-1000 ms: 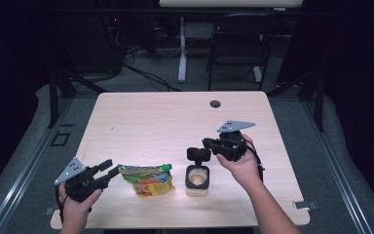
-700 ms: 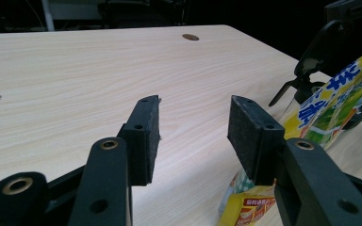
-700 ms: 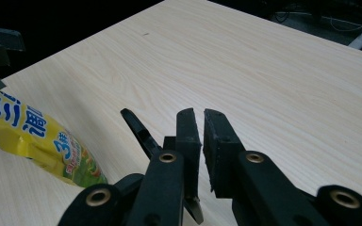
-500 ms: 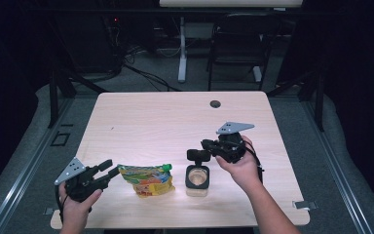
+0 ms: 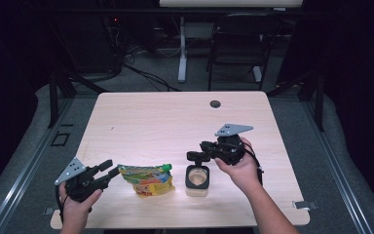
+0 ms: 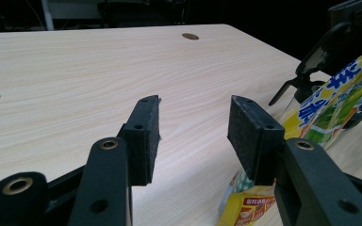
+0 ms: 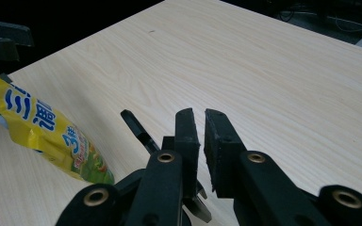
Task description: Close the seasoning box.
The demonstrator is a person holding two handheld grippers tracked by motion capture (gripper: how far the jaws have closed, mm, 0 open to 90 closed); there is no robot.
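Observation:
A yellow and green snack pouch [image 5: 146, 180] with a green cap lies near the table's front edge. My left gripper [image 5: 113, 167] rests just left of it, open; in the left gripper view [image 6: 195, 106] only bare wood lies between the pads, and the pouch [image 6: 339, 94] sits outside the right jaw. Right of the pouch stands a small open jar [image 5: 197, 178]. Its thin black lid [image 5: 195, 156] is raised over the far rim. My right gripper [image 5: 203, 148] meets that lid from the right, its jaws almost together [image 7: 201, 113] and a black strip of the lid [image 7: 134, 125] passing under them.
The light wooden table [image 5: 165, 122] has a round cable hole [image 5: 215, 104] near its far edge. Dark floor, a chair and desk legs lie beyond. The front edge runs close under both hands.

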